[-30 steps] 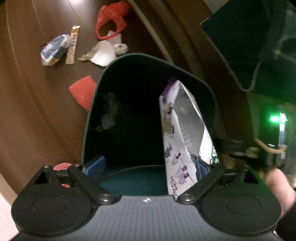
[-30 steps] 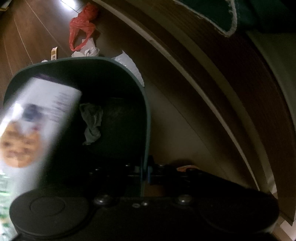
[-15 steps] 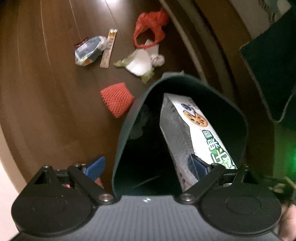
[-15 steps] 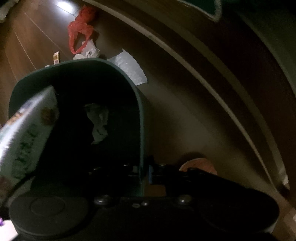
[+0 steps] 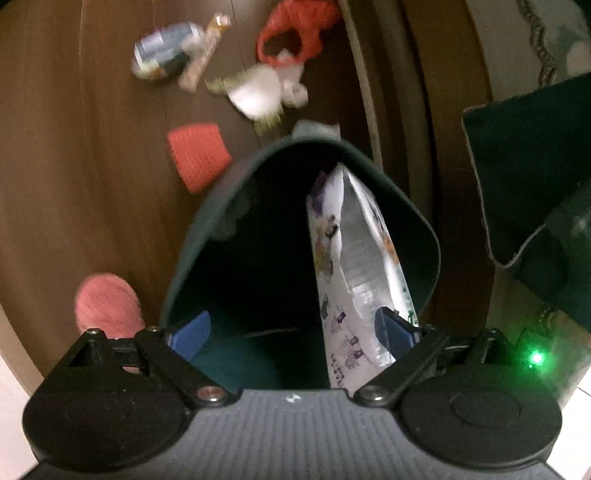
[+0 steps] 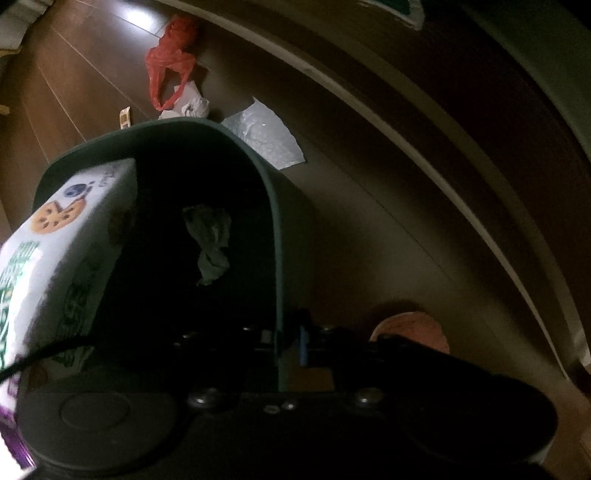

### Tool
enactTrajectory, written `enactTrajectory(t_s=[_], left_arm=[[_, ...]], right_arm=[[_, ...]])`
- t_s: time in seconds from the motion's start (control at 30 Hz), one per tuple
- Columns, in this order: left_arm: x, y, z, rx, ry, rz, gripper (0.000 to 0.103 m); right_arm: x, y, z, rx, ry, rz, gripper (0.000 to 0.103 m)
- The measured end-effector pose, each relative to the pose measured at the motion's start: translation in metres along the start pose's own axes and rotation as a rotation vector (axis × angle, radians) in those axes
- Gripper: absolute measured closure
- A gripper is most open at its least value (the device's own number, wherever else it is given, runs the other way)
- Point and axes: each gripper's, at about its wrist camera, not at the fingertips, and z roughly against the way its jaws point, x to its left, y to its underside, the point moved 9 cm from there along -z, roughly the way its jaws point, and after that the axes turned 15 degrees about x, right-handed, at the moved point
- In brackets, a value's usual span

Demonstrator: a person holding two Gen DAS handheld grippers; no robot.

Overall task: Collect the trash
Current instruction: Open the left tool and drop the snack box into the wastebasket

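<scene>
In the left wrist view the cookie bag (image 5: pixel 354 266) is swinging back edge-on inside the bin (image 5: pixel 424 236), the left gripper (image 5: pixel 291 332) spread wide, unclamped. In the right wrist view the right gripper (image 6: pixel 288 339) is pinching the bin's rim, jaws easing slightly apart; floor litter (image 6: pixel 170 70) is waiting.

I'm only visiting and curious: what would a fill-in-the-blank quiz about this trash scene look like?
The plastic bag beyond the bin is ____. The snack bag in the bin pictures a ____. The crumpled tissue lies ____ the bin. The left tongs stand wide ____.
Missing words: red; cookie; inside; open.
</scene>
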Motion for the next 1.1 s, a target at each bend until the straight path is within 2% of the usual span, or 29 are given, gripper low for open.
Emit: enactTrajectory(t_s=[0.07, 0.1, 0.17, 0.2, 0.27, 0.33, 0.37, 0.43, 0.47, 0.5, 0.53, 0.6, 0.63, 0.7, 0.73, 0.77, 0.8, 0.87, 0.9, 0.97, 1.03, 1.1], left_arm=[[0.011, -0.001, 0.013, -0.017, 0.145, 0.09, 0.006], [0.011, -0.001, 0.012, -0.008, 0.154, 0.103, 0.006], [0.003, 0.001, 0.015, -0.027, 0.017, 0.024, 0.006], [-0.003, 0.001, 0.02, -0.06, -0.007, -0.009, 0.006], [-0.013, 0.001, 0.035, -0.131, -0.006, -0.044, 0.006], [-0.027, 0.009, 0.059, -0.292, -0.181, -0.154, 0.006], [-0.035, 0.014, 0.061, -0.312, -0.225, -0.21, 0.006], [-0.04, 0.018, 0.04, -0.213, -0.177, -0.259, 0.006], [-0.038, 0.018, 0.027, -0.15, -0.163, -0.252, 0.006], [-0.033, 0.018, 0.014, -0.088, -0.2, -0.227, 0.008], [-0.035, 0.019, 0.01, -0.089, -0.235, -0.247, 0.008], [-0.041, 0.022, 0.023, -0.202, -0.284, -0.302, 0.007], [-0.039, 0.021, 0.026, -0.216, -0.262, -0.281, 0.007], [-0.039, 0.022, 0.016, -0.142, -0.17, -0.26, 0.008], [-0.044, 0.025, 0.019, -0.169, -0.175, -0.303, 0.007], [-0.049, 0.027, 0.025, -0.226, -0.224, -0.351, 0.007], [-0.048, 0.029, 0.03, -0.249, -0.236, -0.362, 0.007], [-0.05, 0.041, 0.035, -0.244, -0.171, -0.384, 0.007], [-0.057, 0.05, 0.04, -0.264, -0.193, -0.42, 0.007], [-0.061, 0.063, 0.041, -0.292, -0.282, -0.485, 0.007], [-0.05, 0.063, 0.033, -0.26, -0.284, -0.453, 0.007], [-0.035, 0.054, 0.029, -0.261, -0.314, -0.401, 0.007]], right_arm=[[0.0, -0.001, 0.0, 0.001, 0.001, 0.01, 0.093], [-0.001, -0.001, 0.0, 0.001, -0.001, 0.011, 0.093], [-0.001, 0.0, -0.001, 0.002, 0.0, 0.01, 0.093], [-0.001, 0.0, -0.001, 0.002, 0.002, 0.01, 0.093], [0.0, 0.001, -0.001, -0.001, 0.005, 0.012, 0.093], [0.001, 0.002, -0.003, 0.002, 0.009, 0.017, 0.093], [0.001, 0.002, -0.003, 0.004, 0.01, 0.019, 0.093], [0.001, 0.002, -0.004, 0.005, 0.008, 0.019, 0.093], [0.001, 0.002, -0.004, 0.005, 0.009, 0.018, 0.093], [0.001, 0.003, -0.004, 0.004, 0.01, 0.014, 0.093], [0.001, 0.003, -0.004, 0.002, 0.011, 0.011, 0.093], [0.002, 0.003, -0.005, 0.002, 0.015, 0.014, 0.093], [0.001, 0.004, -0.006, 0.005, 0.016, 0.016, 0.093], [0.002, 0.003, -0.007, 0.008, 0.017, 0.021, 0.093], [0.003, 0.003, -0.008, 0.009, 0.018, 0.021, 0.093], [0.003, 0.003, -0.008, 0.008, 0.018, 0.019, 0.093], [0.003, 0.003, -0.008, 0.008, 0.017, 0.015, 0.093], [0.003, 0.004, -0.008, 0.006, 0.015, 0.011, 0.093], [0.003, 0.004, -0.008, 0.004, 0.018, 0.017, 0.093], [0.006, 0.004, -0.008, 0.0, 0.038, 0.045, 0.093], [0.007, 0.003, -0.011, 0.001, 0.049, 0.042, 0.093], [0.007, -0.001, -0.016, 0.013, 0.053, 0.007, 0.09]])
